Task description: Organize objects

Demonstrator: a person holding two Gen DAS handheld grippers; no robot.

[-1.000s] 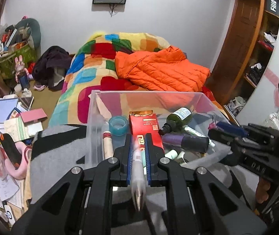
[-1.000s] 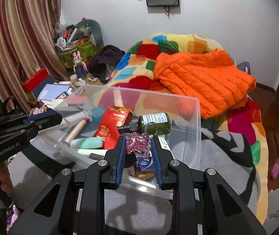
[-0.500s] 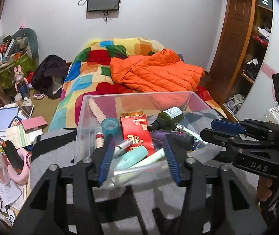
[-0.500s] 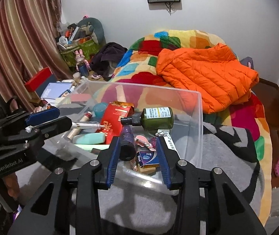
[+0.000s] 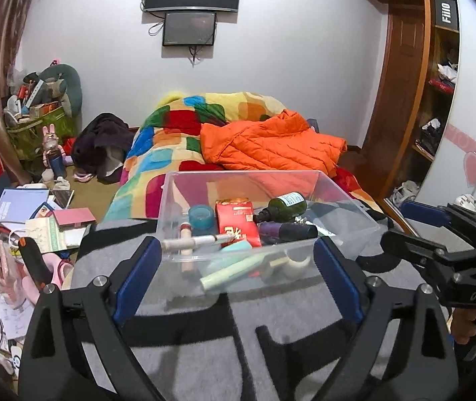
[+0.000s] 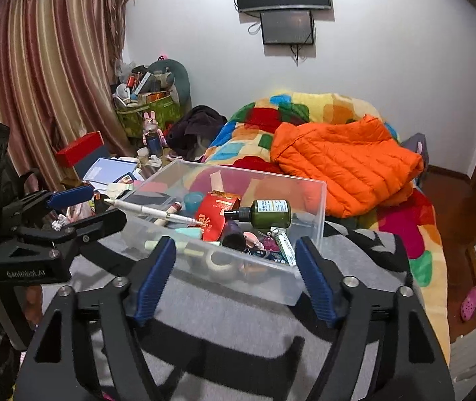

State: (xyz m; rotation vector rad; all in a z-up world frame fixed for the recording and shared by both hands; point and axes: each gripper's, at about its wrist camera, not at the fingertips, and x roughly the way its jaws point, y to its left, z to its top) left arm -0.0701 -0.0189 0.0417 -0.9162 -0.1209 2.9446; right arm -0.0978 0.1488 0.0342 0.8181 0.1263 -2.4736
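Observation:
A clear plastic bin (image 5: 348,197) (image 6: 318,207) stands on a grey and black blanket. In it lie a red packet (image 5: 238,222) (image 6: 217,214), a green bottle (image 5: 286,205) (image 6: 268,214), a teal tape roll (image 5: 201,215), a dark purple tube (image 5: 288,230), a mint tube (image 5: 234,269) and a pink keychain (image 6: 254,239). A white pen (image 5: 197,242) (image 6: 157,212) rests across the bin's near left rim. My left gripper (image 5: 238,274) is open and empty in front of the bin. My right gripper (image 6: 234,275) is open and empty in front of it too.
A bed with a colourful quilt (image 5: 177,140) and an orange jacket (image 5: 271,143) lies behind the bin. Books and clutter (image 5: 37,220) cover the floor at left. A wardrobe (image 5: 431,100) stands at right. Curtains (image 6: 37,83) hang at left.
My left gripper let go of the pen, which now rests on the bin's rim. My right gripper released the pink keychain into the bin. Both opened wide and drew back.

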